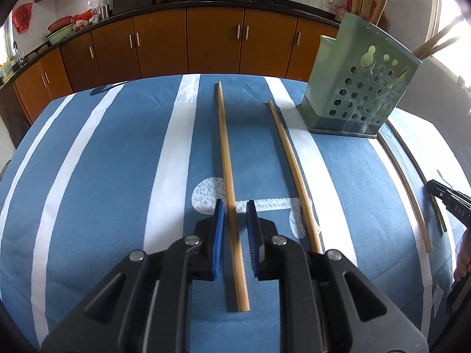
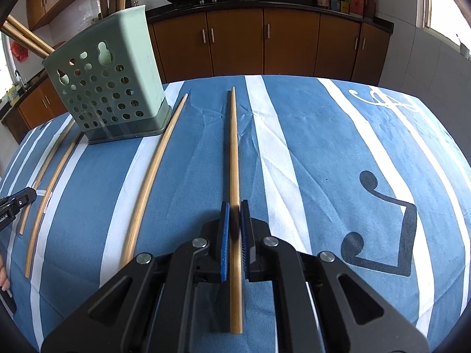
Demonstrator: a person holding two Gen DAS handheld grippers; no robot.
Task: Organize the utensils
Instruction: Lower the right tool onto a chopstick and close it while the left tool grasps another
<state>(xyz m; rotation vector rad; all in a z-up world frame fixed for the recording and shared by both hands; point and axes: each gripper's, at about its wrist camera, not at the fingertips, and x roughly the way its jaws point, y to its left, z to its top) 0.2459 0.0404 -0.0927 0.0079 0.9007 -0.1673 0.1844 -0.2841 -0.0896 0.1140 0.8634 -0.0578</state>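
In the left wrist view a bamboo chopstick runs lengthwise between the blue pads of my left gripper. The left pad sits next to it, but a gap shows at the right pad, so that gripper is open. A second chopstick lies just to its right. My right gripper is shut on another chopstick, which points toward the table's far edge. The green perforated utensil holder stands upright at the far side between both grippers, with several chopsticks standing in it.
A blue cloth with white stripes covers the table. One loose chopstick lies right of the holder and two more lie on its left. Brown kitchen cabinets line the wall beyond the table.
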